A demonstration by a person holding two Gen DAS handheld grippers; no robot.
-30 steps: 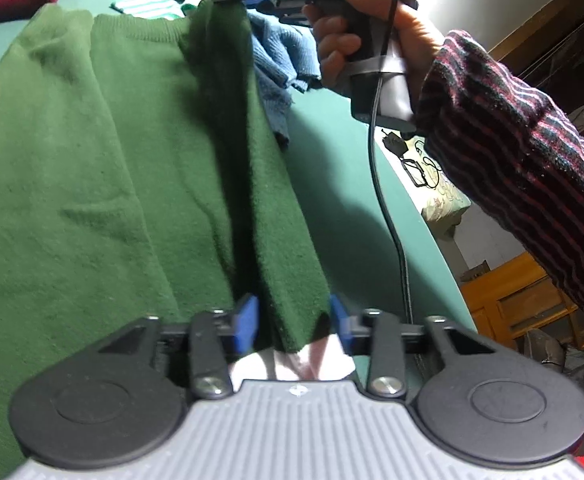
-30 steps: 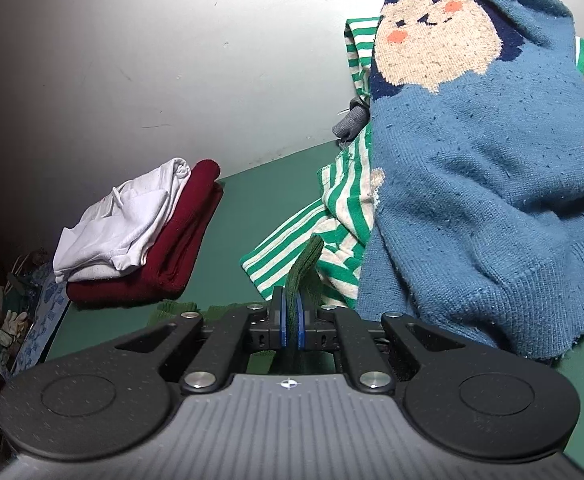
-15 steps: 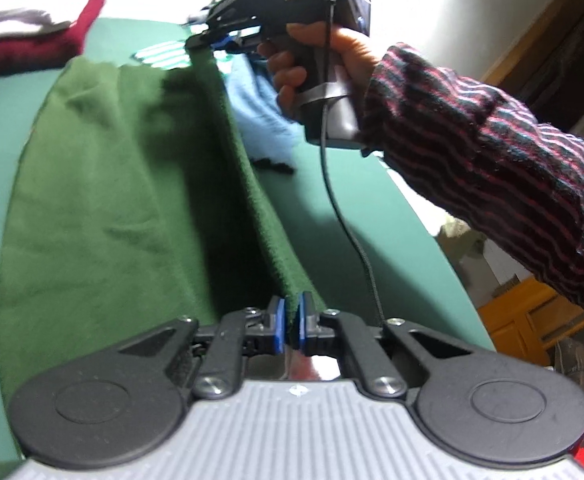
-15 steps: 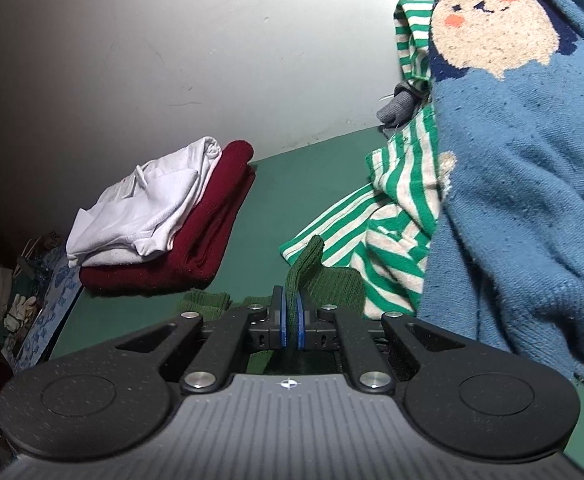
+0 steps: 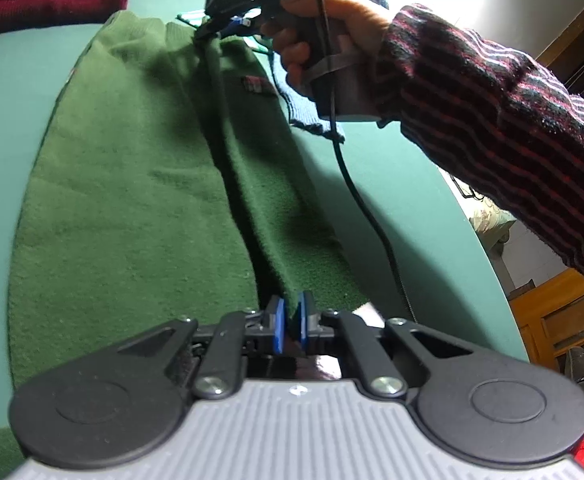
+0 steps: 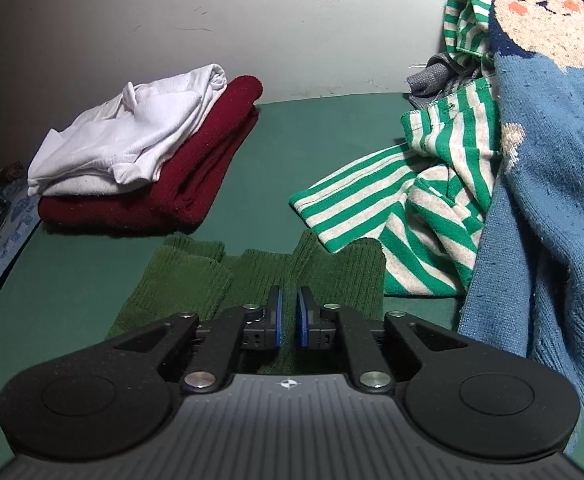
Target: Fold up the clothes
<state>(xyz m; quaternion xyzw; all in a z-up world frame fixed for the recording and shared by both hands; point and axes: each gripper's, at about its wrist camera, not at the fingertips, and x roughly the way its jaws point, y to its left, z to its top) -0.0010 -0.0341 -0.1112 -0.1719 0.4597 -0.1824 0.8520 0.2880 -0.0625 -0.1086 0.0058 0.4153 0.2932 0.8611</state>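
The green sweater (image 5: 131, 200) lies flat on the table (image 5: 392, 184). Its raised fold edge is pinched by the left gripper (image 5: 289, 322) at 6 o'clock. The right gripper (image 6: 288, 318) is opening narrowly, with the cloth between unpressed. The edge should be lowered evenly before release.

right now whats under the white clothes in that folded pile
The white clothes lie on a folded dark red sweater, which rests on the green table. Whether anything else sits between or beneath them is covered.
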